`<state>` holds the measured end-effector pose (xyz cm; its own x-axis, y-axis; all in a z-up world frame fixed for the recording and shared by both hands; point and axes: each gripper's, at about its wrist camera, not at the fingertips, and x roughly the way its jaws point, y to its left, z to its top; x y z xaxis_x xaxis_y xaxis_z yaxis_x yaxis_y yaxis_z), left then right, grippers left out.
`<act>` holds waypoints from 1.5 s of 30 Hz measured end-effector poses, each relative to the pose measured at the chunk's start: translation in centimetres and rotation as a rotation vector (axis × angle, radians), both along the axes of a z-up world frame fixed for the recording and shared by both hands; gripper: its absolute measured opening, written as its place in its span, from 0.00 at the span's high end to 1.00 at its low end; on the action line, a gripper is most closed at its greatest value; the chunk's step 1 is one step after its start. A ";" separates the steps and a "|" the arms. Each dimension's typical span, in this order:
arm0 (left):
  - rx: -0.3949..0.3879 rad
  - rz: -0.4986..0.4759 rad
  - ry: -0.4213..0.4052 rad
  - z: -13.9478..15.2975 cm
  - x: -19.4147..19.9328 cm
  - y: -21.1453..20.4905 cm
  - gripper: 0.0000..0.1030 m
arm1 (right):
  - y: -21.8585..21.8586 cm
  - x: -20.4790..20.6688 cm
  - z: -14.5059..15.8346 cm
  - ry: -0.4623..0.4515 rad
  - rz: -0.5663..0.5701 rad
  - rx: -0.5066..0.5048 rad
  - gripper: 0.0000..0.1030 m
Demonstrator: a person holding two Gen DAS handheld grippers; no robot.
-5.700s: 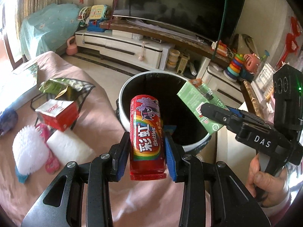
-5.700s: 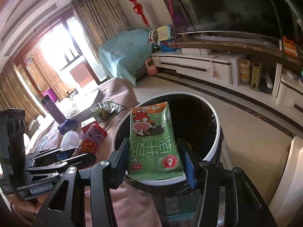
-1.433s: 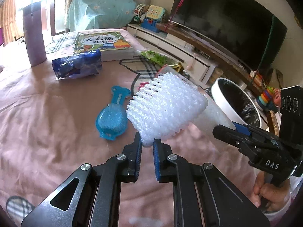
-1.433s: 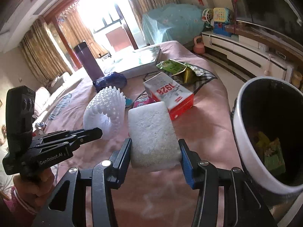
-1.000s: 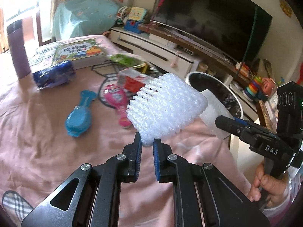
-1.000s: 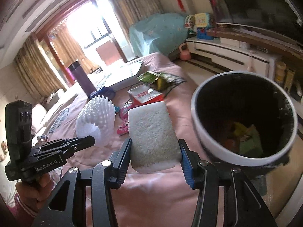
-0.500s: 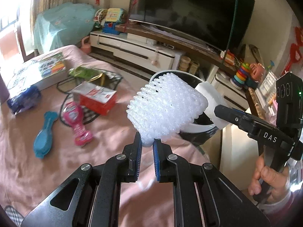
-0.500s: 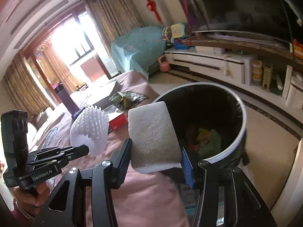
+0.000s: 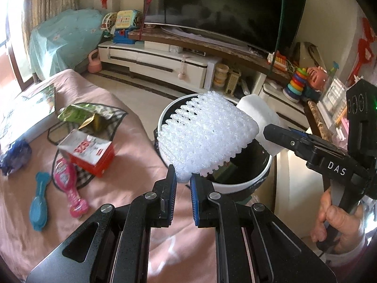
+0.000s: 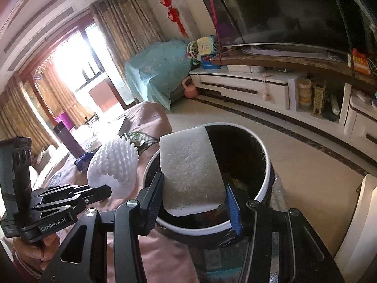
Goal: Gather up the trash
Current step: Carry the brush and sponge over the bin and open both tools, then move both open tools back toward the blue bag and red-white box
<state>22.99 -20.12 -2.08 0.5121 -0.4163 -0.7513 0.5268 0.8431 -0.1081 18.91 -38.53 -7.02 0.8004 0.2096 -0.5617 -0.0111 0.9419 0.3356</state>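
the white ribbed foam net sleeve (image 9: 207, 139) is pinched at its lower edge between the jaws of the left gripper (image 9: 183, 189), above the near rim of the round white-rimmed black trash bin (image 9: 242, 184). beside it, the white rectangular foam block (image 10: 190, 172), grainy on its face, is clamped across its width in the right gripper (image 10: 194, 202) over the bin's mouth. only the right wrist view shows scraps inside the bin and a purple flask (image 10: 68, 141) behind. only the left wrist view shows the pink cloth (image 9: 132, 141) with a red and white carton (image 9: 88, 152), a pink plastic toy (image 9: 68, 188) and a blue plastic toy (image 9: 38, 205) lying well apart from the bin.
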 end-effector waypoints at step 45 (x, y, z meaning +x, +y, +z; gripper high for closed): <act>-0.050 0.193 0.055 -2.9 -1.0 8.5 0.32 | 3.7 1.1 -1.1 0.007 0.052 0.057 0.02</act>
